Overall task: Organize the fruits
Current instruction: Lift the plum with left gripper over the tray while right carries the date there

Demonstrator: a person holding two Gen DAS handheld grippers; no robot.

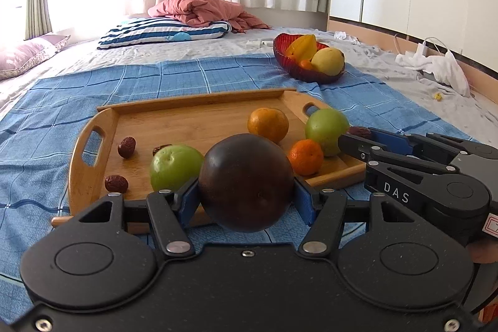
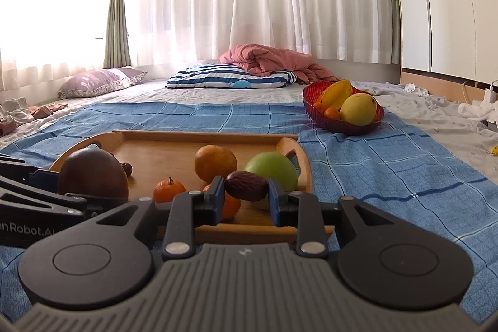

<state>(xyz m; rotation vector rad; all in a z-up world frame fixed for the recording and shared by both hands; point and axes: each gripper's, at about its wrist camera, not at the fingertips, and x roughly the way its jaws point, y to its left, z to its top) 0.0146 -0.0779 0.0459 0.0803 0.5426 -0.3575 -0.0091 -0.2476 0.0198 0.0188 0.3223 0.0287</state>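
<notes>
My left gripper [image 1: 246, 195] is shut on a dark brown round fruit [image 1: 246, 182], held above the near edge of the wooden tray [image 1: 199, 120]. My right gripper [image 2: 246, 192] is shut on a dark red date [image 2: 246, 185], also over the tray's near right side; it shows in the left wrist view [image 1: 358, 136] too. On the tray lie two green apples [image 1: 174, 165] [image 1: 326, 129], a large orange [image 1: 267, 125], a small tangerine [image 1: 305, 156] and loose dates [image 1: 126, 147]. A red bowl [image 1: 306, 73] holds starfruit, a yellow fruit and small oranges.
The tray and bowl sit on a blue checked cloth [image 1: 186, 73] spread over a bed. A striped pillow [image 1: 165, 31] and pink blanket [image 1: 202, 10] lie at the far end. White clothes and cables [image 1: 435, 64] lie at the right, by a wall.
</notes>
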